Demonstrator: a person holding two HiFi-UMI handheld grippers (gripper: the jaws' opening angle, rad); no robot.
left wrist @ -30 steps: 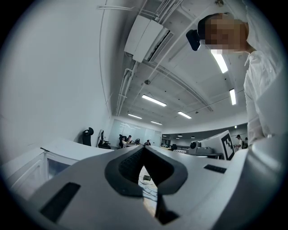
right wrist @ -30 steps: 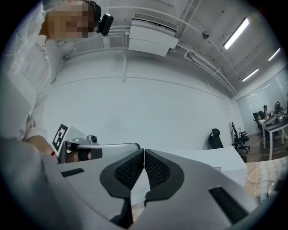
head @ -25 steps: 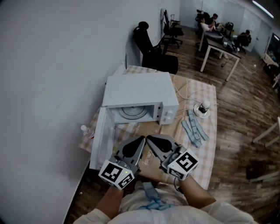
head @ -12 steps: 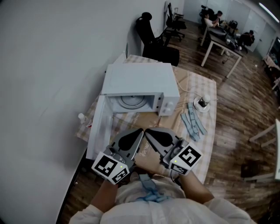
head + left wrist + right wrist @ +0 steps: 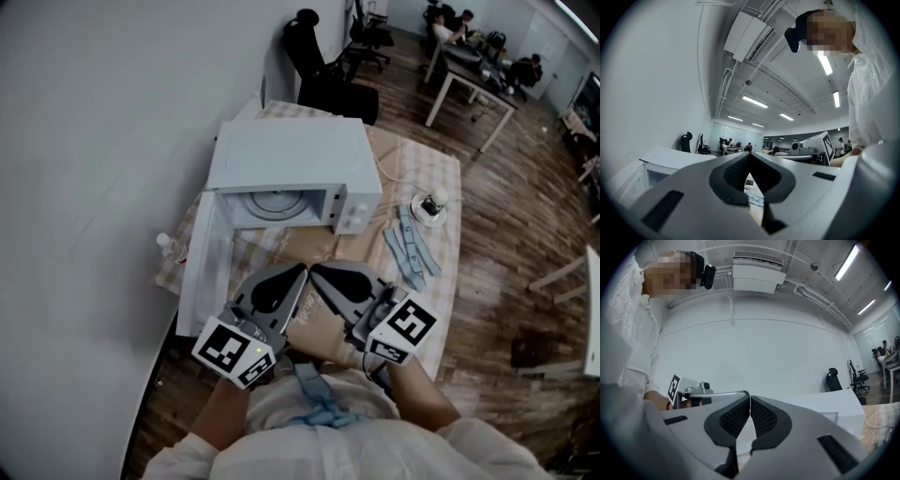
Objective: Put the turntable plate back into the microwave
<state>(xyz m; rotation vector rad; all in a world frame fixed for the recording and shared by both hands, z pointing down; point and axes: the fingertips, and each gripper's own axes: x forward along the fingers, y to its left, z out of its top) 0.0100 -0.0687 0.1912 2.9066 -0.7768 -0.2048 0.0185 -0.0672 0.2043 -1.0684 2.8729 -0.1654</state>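
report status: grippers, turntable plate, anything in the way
Left gripper shut, empty; right gripper shut, empty, both short of the microwave. Turntable plate inside the cavity. Door open, opening unblocked.

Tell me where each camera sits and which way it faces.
Head view: on the head, looking steeply down at the open microwave; forearms, left claw, right claw show.
Left gripper view: on the left claw, facing the office; shut jaws, shirt show.
Right gripper view: on the right claw, facing the wall; shut jaws, shirt show.
Shared: the microwave.
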